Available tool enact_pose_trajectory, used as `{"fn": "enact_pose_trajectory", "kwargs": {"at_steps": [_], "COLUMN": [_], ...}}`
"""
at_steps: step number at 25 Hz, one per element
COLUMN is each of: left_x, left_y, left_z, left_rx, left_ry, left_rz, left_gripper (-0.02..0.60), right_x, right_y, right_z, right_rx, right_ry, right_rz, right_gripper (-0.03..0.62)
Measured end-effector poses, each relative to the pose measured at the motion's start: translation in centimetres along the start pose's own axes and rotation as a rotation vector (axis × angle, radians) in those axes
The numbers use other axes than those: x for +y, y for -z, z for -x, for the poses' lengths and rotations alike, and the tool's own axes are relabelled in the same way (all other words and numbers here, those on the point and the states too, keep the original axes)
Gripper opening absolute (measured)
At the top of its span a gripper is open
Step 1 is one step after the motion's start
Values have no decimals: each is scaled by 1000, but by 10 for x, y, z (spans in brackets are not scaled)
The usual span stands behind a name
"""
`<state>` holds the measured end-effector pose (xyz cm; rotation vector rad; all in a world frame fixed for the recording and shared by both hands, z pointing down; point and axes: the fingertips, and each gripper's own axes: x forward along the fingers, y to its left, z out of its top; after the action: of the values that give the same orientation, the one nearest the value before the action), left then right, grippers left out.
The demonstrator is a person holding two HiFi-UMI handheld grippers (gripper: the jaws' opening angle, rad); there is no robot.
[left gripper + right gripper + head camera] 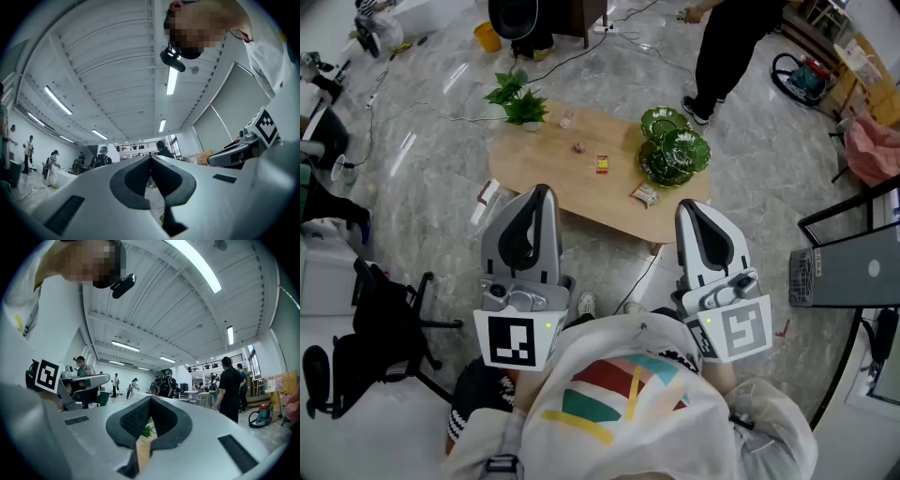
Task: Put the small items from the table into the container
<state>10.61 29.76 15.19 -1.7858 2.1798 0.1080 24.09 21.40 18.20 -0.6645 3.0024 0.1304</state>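
A low wooden table [553, 178] stands ahead of me in the head view. On it lie a red and yellow packet [602, 164], a pale wrapped packet [645, 194], a small pinkish piece [577, 147] and a tiny clear item [567, 119]. The green leaf-shaped container [675, 150] sits at the table's right end. My left gripper [542, 190] is held before the table's near edge, shut and empty, its tips meeting in the left gripper view [151, 158]. My right gripper [687, 206], also shut and empty [150, 398], hangs near the table's right corner.
A potted plant [517, 97] stands on the table's far left corner. A person in black [727, 47] stands beyond the table. A black office chair [356, 328] is at my left, a dark stand [853, 272] at my right. Cables run across the floor.
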Motion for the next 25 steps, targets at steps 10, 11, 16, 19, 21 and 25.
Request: {"fn": "enact_pose_trajectory", "kwargs": {"at_steps": [10, 11, 16, 19, 21, 25], "left_x": [53, 61, 102, 120, 130, 143], "left_y": [22, 25, 41, 53, 62, 72], "left_z": [27, 30, 46, 53, 55, 49], "left_rx": [37, 39, 54, 64, 70, 69], "left_ry": [-16, -20, -33, -25, -18, -19], "left_rz": [71, 76, 104, 133, 152, 184], "left_gripper": [9, 9, 9, 9, 9, 9], "right_x": [28, 34, 65, 79, 84, 82], "right_y": [7, 7, 16, 24, 27, 35], "right_z": [-19, -23, -44, -51, -52, -54], "right_rx": [20, 21, 65, 107, 126, 164], "right_ry": [31, 29, 20, 37, 60, 94], "right_rz": [2, -3, 2, 12, 15, 20], "right_gripper": [13, 14, 14, 14, 14, 14]}}
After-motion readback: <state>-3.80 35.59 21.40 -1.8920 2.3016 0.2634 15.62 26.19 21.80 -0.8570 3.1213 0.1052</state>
